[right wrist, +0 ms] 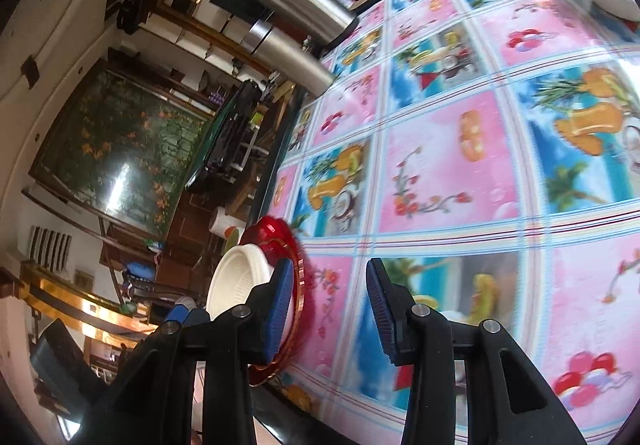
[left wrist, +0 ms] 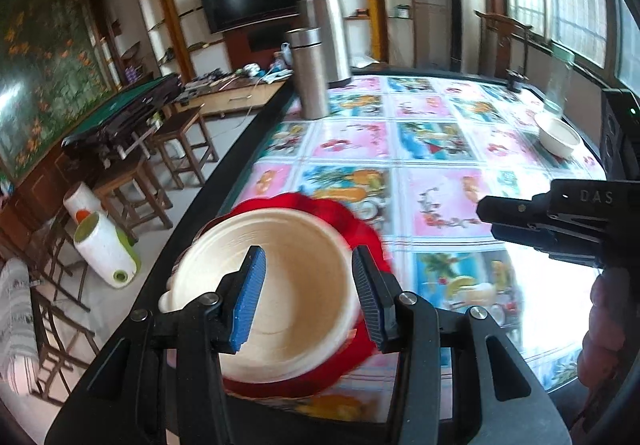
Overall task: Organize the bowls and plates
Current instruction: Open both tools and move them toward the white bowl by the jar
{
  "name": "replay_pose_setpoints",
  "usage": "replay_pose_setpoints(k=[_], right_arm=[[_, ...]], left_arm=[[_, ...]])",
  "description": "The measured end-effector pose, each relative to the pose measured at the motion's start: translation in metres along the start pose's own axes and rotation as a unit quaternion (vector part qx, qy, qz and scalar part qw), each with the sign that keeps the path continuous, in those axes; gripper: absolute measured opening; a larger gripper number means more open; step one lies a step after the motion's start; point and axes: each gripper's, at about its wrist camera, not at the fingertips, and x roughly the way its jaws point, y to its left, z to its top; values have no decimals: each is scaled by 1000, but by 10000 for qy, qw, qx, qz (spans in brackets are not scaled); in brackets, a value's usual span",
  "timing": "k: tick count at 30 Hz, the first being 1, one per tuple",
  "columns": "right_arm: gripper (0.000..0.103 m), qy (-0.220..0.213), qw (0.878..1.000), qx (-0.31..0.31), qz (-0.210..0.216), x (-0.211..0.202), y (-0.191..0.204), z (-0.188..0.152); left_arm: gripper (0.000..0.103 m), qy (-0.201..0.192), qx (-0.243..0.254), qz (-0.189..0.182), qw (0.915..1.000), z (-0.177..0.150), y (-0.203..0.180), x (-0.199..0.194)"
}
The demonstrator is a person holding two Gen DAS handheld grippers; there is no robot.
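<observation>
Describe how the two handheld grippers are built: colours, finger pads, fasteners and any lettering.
Both grippers are matte black plastic frames. The left gripper and right gripper each carry two fingers faced with ribbed blue pads, with round silver fasteners at the joints. In the left wrist view, the right gripper's black body bears raised "DAS" lettering. No cables or sleeves show.

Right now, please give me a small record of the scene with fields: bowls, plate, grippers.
near bowl: cream bowl sitting on the red plate at the table's near edge
far bowl: second cream bowl, alone across the table
left gripper: open, jaws either side of the near bowl
right gripper: open, holding nothing
</observation>
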Motion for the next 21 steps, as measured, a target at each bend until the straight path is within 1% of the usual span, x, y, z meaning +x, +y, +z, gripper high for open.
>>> replay_pose_setpoints(k=[1,3,7,8,9,10,12,14,17,19,21], right_arm=[[41,-47,10000,51,-3,-6,-7,3],[41,-127,9998,136,-12,-16,-19,7],[41,-305,9990,308,-66,-39,-46,14],[41,-350,9987,349,-87,-46,-53,16],[41,-405,9983,396,-119,-53,-61,18],[41,-463,9978,445,-164,-60,-69,21],[42,-575,9965,548,-272,-76,-86,25],[42,-672,9948,647,-415,-93,-104,28],[42,-871,9897,868,-736,-123,-137,34],[42,-1016,9853,1019,-925,-142,-156,38],[44,-1189,9789,1174,-1178,-164,-175,45]], left_arm=[[44,-26,118,-35,9999,3,-12,-2],[51,-85,301,-95,9995,7,-31,-5],[53,-170,669,-297,9972,17,-72,-11],[53,-174,807,-419,9957,20,-88,-10],[53,-172,871,-493,9948,22,-96,-11],[53,-130,987,-699,9926,25,-112,-8],[53,89,1099,-1119,9876,32,-137,1],[53,388,1108,-1552,9809,39,-158,13],[53,947,1017,-2153,9666,51,-194,39],[53,1130,970,-2268,9625,60,-217,55],[53,1228,921,-2280,9615,64,-235,65]])
